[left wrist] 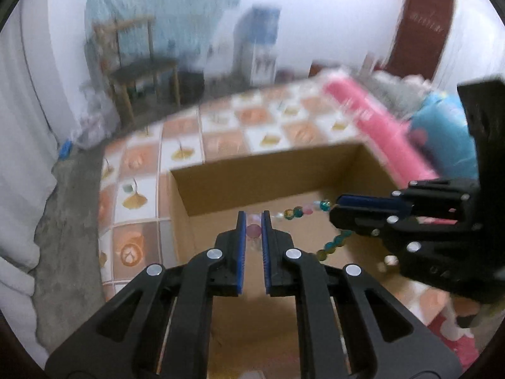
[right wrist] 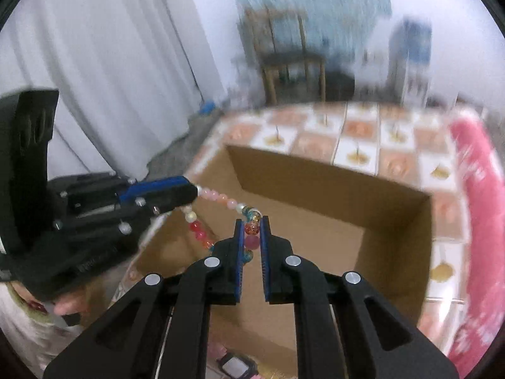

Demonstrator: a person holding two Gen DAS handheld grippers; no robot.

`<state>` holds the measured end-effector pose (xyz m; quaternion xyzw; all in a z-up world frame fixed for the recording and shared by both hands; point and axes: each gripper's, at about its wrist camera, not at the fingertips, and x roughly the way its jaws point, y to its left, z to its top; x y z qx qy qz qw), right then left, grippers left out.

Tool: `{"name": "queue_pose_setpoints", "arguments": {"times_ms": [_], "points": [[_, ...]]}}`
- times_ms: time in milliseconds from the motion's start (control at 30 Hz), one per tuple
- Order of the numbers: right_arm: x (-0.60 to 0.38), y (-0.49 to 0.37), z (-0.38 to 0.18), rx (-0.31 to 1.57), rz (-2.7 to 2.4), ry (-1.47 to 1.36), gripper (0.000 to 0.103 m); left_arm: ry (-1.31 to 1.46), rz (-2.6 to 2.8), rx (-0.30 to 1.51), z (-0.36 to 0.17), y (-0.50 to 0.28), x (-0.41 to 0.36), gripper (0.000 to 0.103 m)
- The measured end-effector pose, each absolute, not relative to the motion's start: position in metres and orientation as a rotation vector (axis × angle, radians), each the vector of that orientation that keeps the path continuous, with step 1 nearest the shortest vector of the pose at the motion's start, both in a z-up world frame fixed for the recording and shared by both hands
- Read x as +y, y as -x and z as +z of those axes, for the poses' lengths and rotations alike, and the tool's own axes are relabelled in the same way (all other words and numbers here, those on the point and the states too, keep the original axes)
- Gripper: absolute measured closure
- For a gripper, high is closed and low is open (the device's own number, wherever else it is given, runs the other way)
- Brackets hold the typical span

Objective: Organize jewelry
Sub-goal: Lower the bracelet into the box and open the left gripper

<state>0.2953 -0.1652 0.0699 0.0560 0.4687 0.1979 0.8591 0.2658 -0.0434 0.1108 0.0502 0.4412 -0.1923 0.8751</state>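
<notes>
Blue rubber pads line both grippers, and each pair is clamped on beads of one bracelet strung between them. In the left wrist view the left gripper (left wrist: 253, 230) fills the lower half, its jaws nearly closed on pale pink and mauve beads of the beaded bracelet (left wrist: 300, 212); from there the strand runs toward 3 o'clock in teal, yellow and pink beads to the right gripper (left wrist: 336, 208), which comes in from the right edge with its jaws pinched on the far end. A second run of teal and yellow beads sags below, at about 4 o'clock from the left tips.

In the right wrist view the right gripper (right wrist: 252, 232) grips a speckled red bead and a pink one, while the strand (right wrist: 221, 197) climbs toward 10 o'clock in pink and white beads into the closed tips of the left gripper (right wrist: 194, 192); red beads hang in a loop beneath.

Under both grippers sits an open cardboard box (left wrist: 331, 170), its brown walls and floor bare where visible. It rests on a tablecloth (left wrist: 221, 135) checked in orange and white. A pink roll (left wrist: 363, 113) lies at 2 o'clock. Beyond, blurred, stands a wooden chair (left wrist: 142, 63) at 11 o'clock, with a dark red door (left wrist: 419, 28) at 1 o'clock
</notes>
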Motion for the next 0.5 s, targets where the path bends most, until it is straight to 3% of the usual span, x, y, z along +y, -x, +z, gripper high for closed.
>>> {"name": "queue_pose_setpoints", "arguments": {"times_ms": [200, 400, 500], "points": [[-0.178, -0.377, 0.006, 1.223, 0.407, -0.242, 0.093, -0.225, -0.311, 1.096, 0.060, -0.325, -0.060, 0.094], [-0.179, -0.400, -0.019, 1.283, 0.380, -0.262, 0.092, -0.311, -0.257, 1.146, 0.040, -0.347, -0.067, 0.094], [-0.185, -0.406, -0.026, 1.286, 0.363, -0.279, 0.091, -0.330, -0.235, 1.124, 0.039, -0.349, -0.068, 0.087]]}}
